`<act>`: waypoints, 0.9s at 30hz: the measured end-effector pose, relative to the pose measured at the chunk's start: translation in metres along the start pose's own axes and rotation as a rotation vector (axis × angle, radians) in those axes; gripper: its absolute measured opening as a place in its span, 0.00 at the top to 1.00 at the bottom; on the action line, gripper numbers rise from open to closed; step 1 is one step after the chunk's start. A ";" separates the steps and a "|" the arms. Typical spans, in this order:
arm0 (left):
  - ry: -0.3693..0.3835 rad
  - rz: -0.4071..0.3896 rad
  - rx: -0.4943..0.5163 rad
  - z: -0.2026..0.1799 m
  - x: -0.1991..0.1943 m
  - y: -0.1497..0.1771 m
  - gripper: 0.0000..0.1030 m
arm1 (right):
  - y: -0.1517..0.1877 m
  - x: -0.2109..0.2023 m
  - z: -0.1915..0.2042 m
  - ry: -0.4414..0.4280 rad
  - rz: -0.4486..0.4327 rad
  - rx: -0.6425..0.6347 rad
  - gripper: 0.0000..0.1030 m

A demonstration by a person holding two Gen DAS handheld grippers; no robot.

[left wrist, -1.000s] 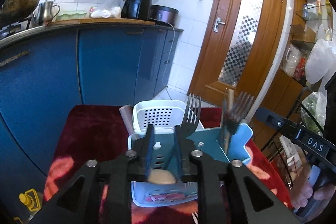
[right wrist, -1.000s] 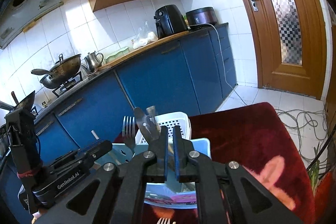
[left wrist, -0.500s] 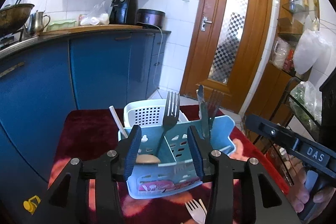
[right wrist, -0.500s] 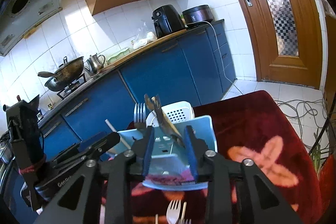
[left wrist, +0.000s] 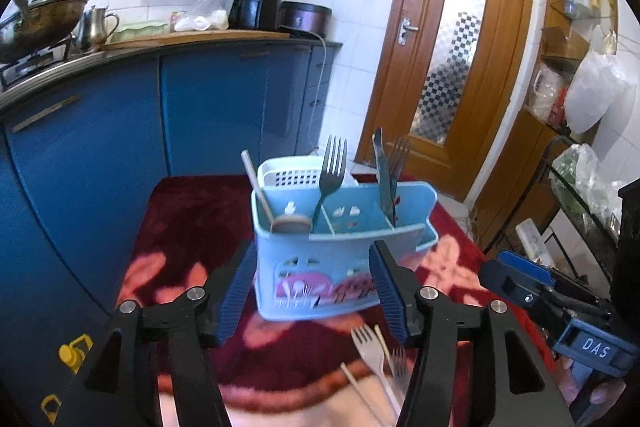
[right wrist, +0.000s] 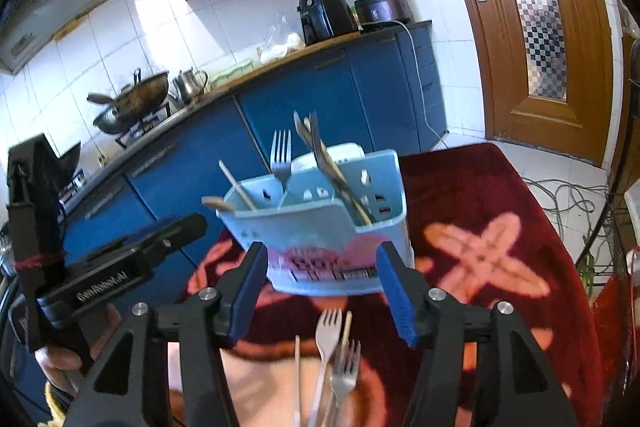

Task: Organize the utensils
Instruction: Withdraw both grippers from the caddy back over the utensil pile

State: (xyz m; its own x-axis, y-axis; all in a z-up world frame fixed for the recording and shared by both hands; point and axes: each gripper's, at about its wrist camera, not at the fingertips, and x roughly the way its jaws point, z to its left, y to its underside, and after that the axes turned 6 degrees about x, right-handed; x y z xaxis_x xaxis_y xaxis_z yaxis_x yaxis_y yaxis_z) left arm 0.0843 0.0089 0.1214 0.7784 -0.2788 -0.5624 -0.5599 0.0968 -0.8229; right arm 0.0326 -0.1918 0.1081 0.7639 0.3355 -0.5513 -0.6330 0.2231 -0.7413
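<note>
Utensils, part sorted: several stand in the light-blue caddy, the rest lie loose on the red patterned cloth of the bench.

Caddy contents, left-wrist view: left compartment holds a wooden spoon bowl-up, a pale stick and a dark fork, tines up. Right compartment holds a knife and a second fork, leaning together. Middle compartment looks empty, though its floor is hidden.

White perforated basket: directly behind the caddy, contents not visible.

Loose items, right-wrist view: two forks and two thin sticks, in front of the caddy, near the bench edge. The picture is blurred here, so the count may be short.

Left claw: jaws have just been opening and now stand wide and empty, framing the caddy's lower front without touching it. A second ago its pads sat narrow around the spoon at the caddy; now the spoon rests inside and the claw has drawn back.

Right claw: the same, jaws just opened and nothing between them. It was nearly closed at the knife and fork, which now stand on their own.

Reading: both deliveries look complete. Likely next is the loose pile, where flat, thin handles on soft cloth will be awkward to pinch.
</note>
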 end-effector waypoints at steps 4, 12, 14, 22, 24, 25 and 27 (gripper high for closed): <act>-0.002 0.029 -0.006 -0.002 -0.011 0.015 0.40 | 0.016 -0.005 -0.003 0.017 0.038 -0.002 0.40; 0.001 0.100 -0.036 -0.005 -0.022 0.048 0.40 | 0.046 -0.007 -0.009 0.058 0.111 -0.001 0.35; 0.001 0.115 -0.039 -0.006 -0.022 0.055 0.40 | 0.052 -0.006 -0.011 0.083 0.119 -0.001 0.34; 0.007 0.185 -0.062 -0.012 -0.012 0.087 0.40 | 0.078 0.000 -0.019 0.164 0.163 -0.035 0.33; 0.015 0.205 -0.071 -0.013 -0.007 0.094 0.40 | 0.083 0.002 -0.022 0.168 0.178 -0.034 0.33; 0.018 0.214 -0.074 -0.013 -0.005 0.096 0.40 | 0.085 0.002 -0.024 0.173 0.182 -0.033 0.33; 0.033 0.240 -0.081 -0.016 0.001 0.102 0.40 | 0.089 0.003 -0.027 0.185 0.190 -0.034 0.33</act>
State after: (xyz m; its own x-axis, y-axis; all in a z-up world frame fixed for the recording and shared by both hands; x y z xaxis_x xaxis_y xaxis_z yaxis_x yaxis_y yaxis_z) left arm 0.0234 0.0034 0.0379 0.6113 -0.2881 -0.7371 -0.7496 0.0877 -0.6560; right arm -0.0180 -0.1960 0.0305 0.6434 0.1944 -0.7405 -0.7653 0.1400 -0.6282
